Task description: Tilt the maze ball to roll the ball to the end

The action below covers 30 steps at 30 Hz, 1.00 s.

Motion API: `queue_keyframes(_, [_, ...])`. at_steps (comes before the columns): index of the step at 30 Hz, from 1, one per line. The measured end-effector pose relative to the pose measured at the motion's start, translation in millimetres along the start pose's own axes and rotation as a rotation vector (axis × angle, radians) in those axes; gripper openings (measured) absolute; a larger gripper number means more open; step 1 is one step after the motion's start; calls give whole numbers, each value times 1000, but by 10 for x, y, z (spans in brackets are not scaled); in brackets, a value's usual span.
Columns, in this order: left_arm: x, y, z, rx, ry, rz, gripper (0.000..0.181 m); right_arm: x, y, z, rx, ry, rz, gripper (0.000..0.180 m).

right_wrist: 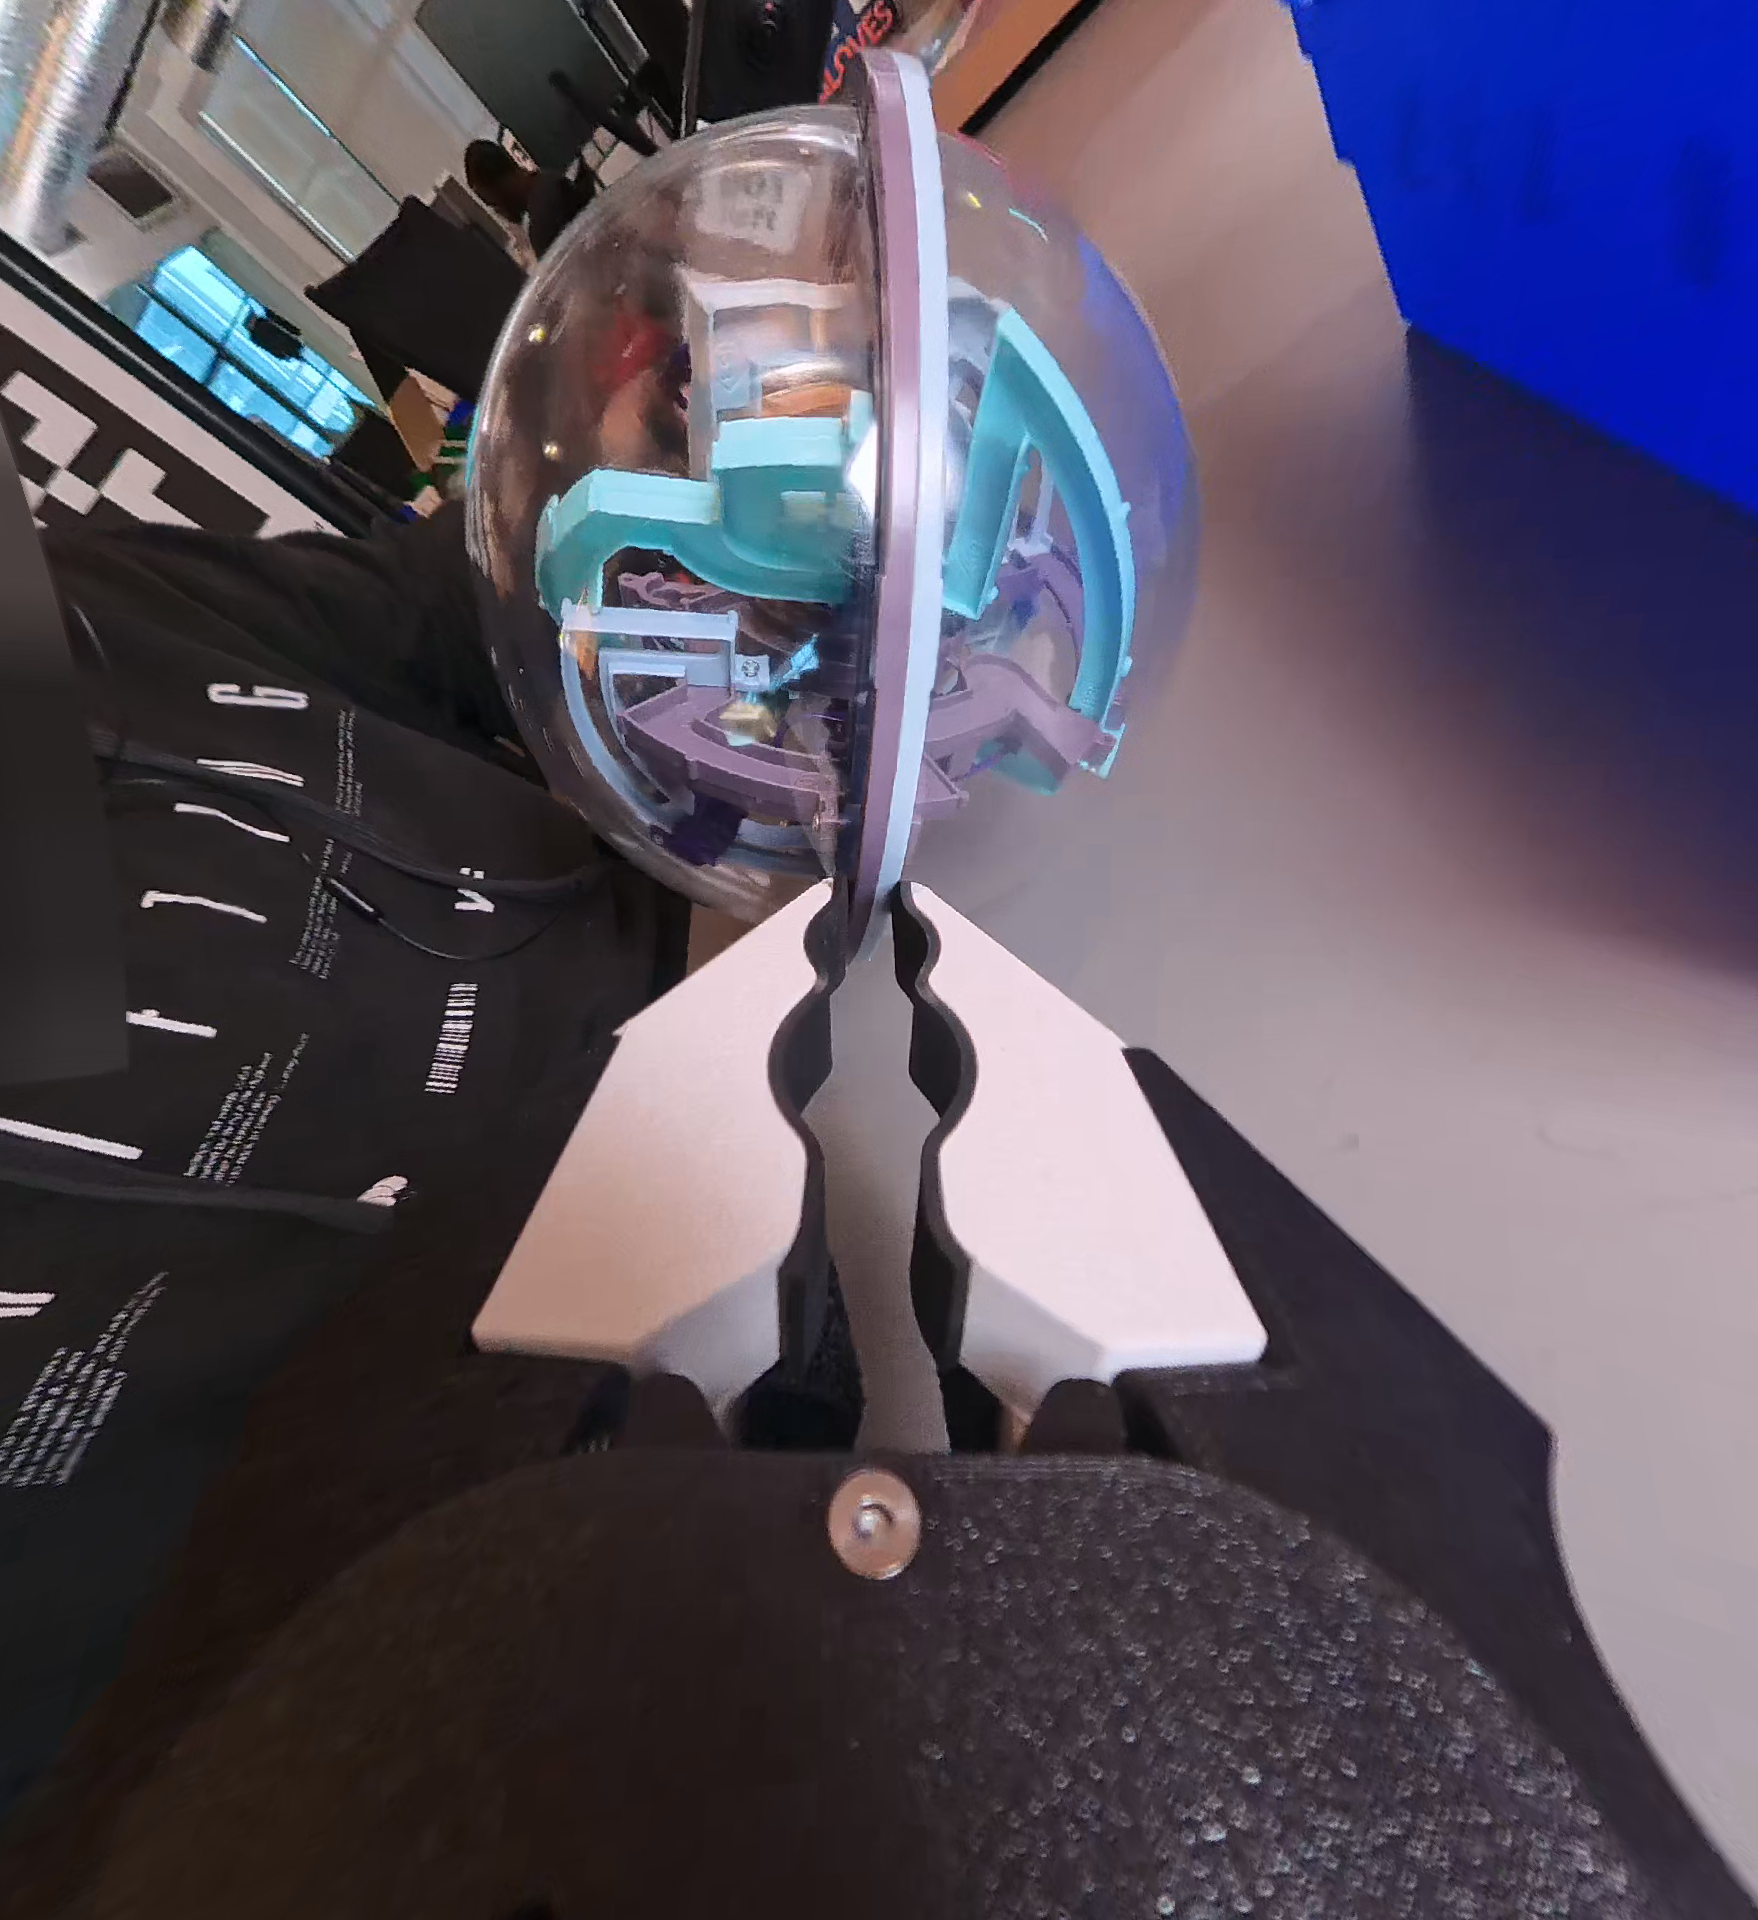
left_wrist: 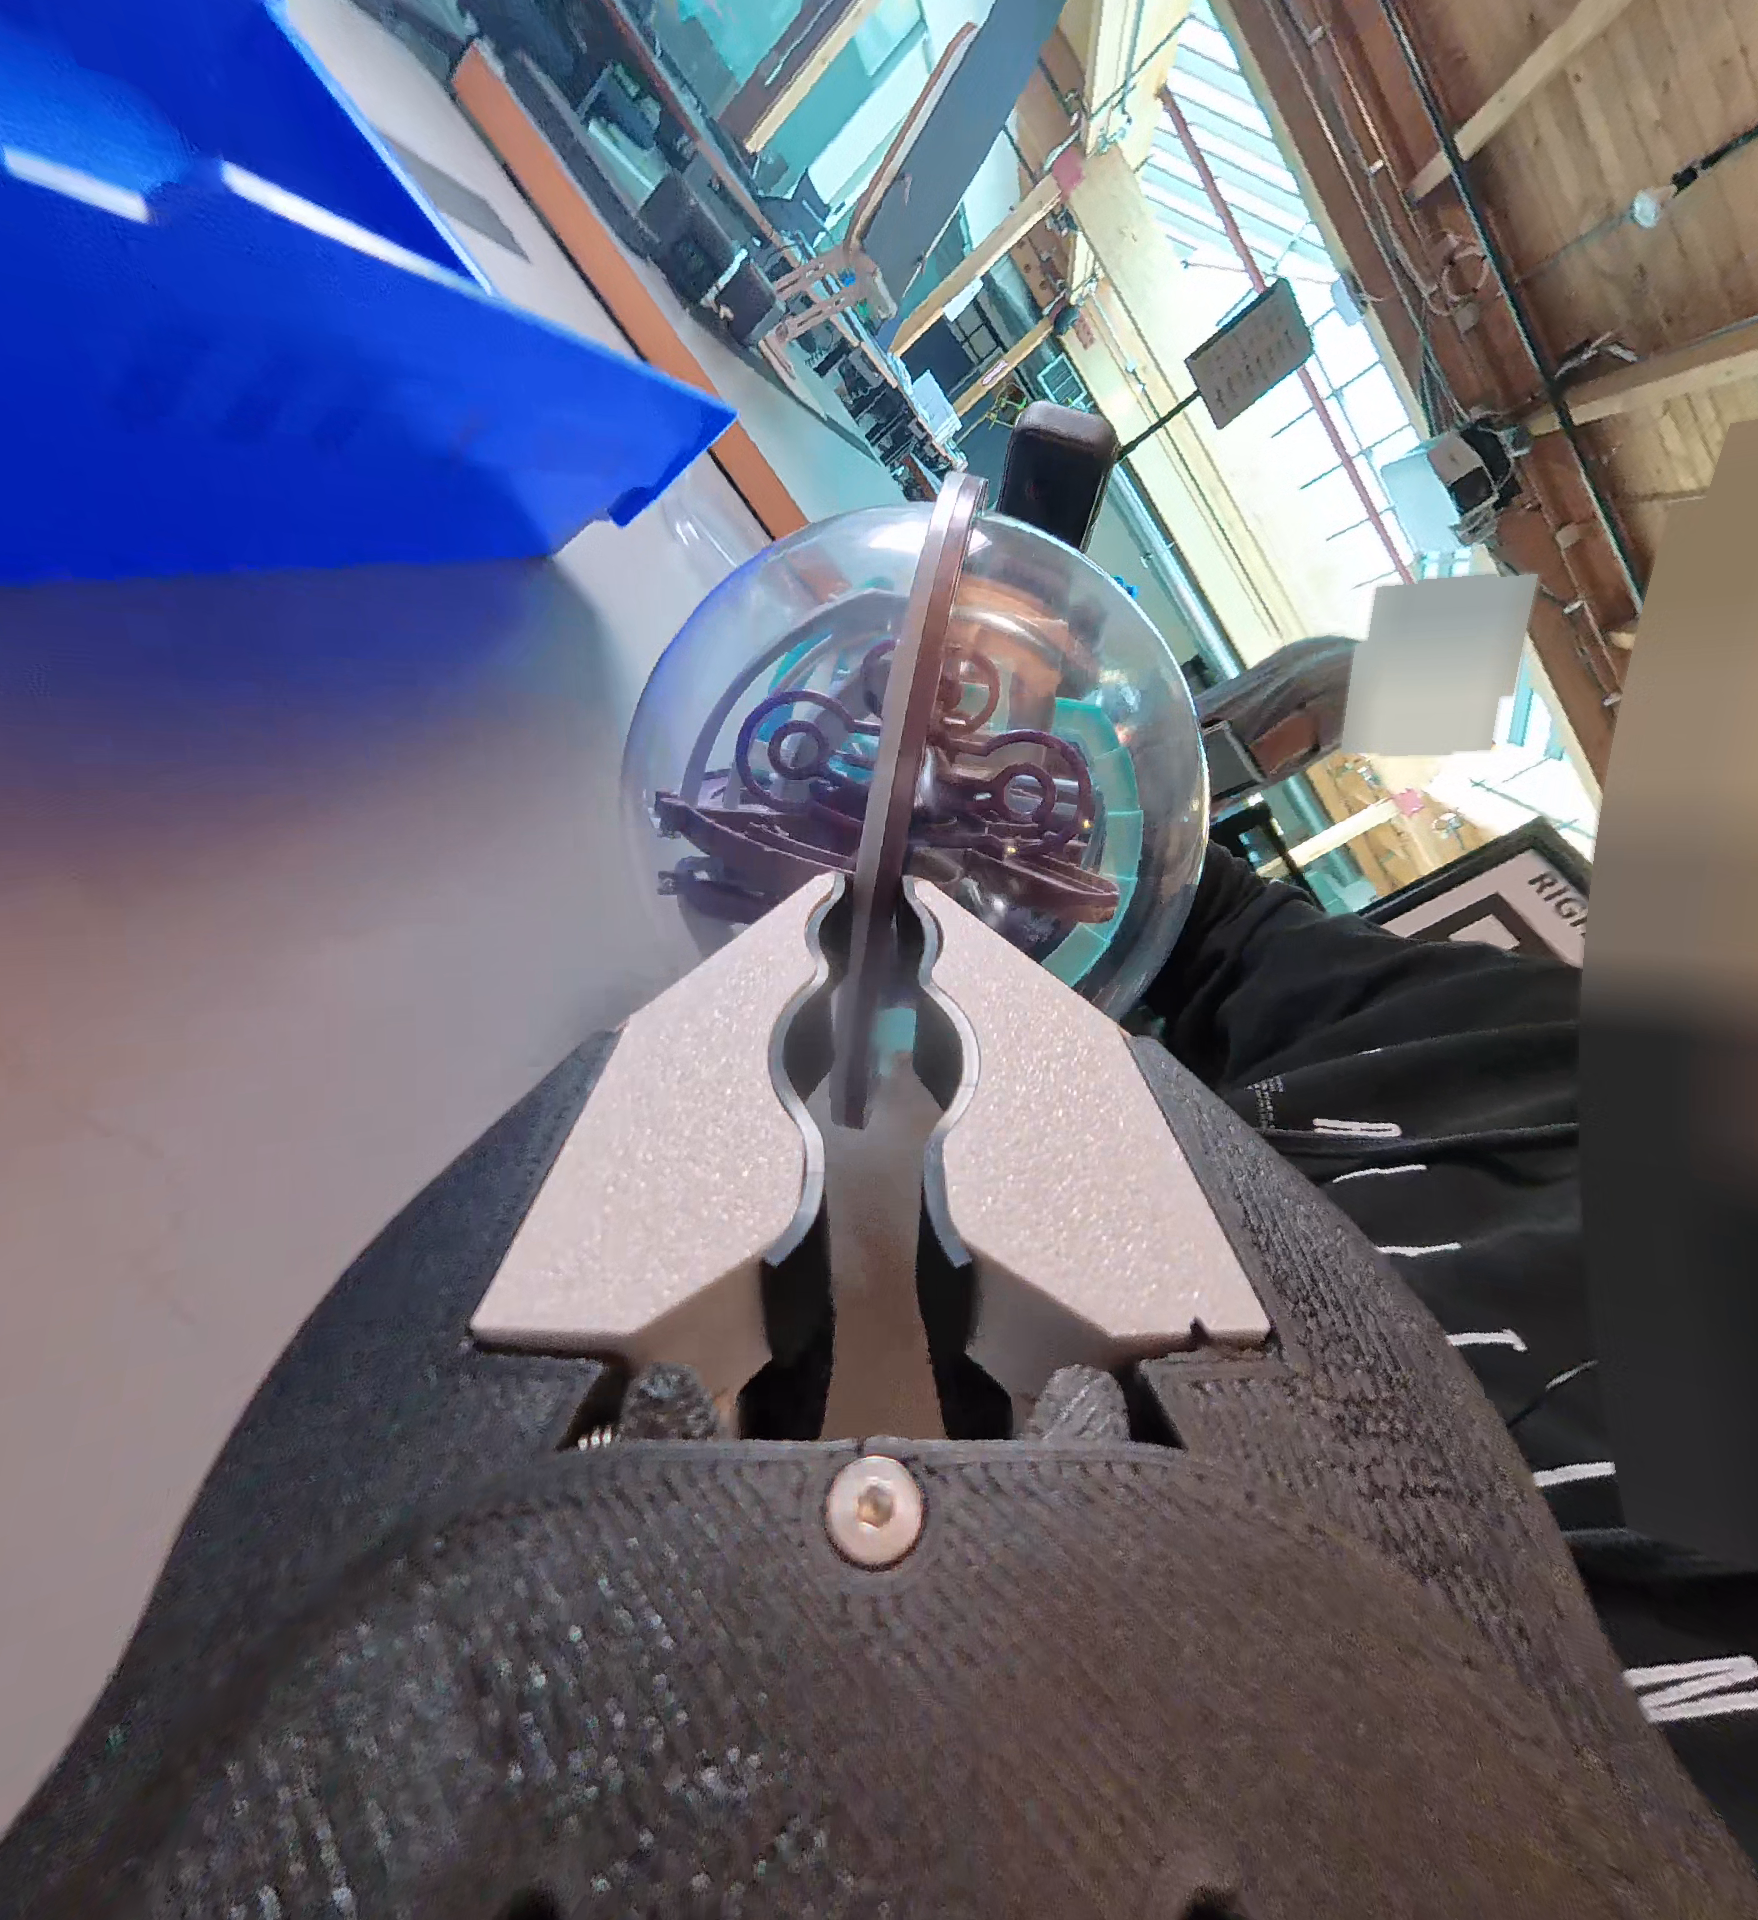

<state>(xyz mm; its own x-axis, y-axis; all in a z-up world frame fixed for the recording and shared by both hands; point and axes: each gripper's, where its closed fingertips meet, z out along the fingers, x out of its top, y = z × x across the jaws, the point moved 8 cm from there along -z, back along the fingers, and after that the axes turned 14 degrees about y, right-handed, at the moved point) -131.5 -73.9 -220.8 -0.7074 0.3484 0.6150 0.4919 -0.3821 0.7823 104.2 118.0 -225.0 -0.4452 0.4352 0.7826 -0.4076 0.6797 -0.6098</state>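
Maze ball (left_wrist: 916, 748): clear sphere, its purple equator ring (right_wrist: 901, 499) standing edge-on and near upright in both views. Your left hand-held gripper (left_wrist: 870, 914) and right hand-held gripper (right_wrist: 864, 914) each clamp that ring at opposite sides.

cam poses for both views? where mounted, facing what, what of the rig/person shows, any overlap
Left wrist view: sits behind the left tool, looks along its fingers at the maze ball, rim pinched; dark sleeve at right, blue bin upper left.
Right wrist view: sits behind the right tool, also shut on the ball's rim; black clothing at left.
Shared: maze ball, blue bin, pale tabletop.
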Motion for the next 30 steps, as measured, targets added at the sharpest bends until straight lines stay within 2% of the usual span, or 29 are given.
queue_keyframes(14, [-221, -168, 68, 52, -49, -347, 7, -174, 99, -82, 15, -48, 343, 6])
queue_keyframes(30, [-365, -156, 137, 91, -101, -592, 7, -249, 106, -200, 57, -48, 672, 6])
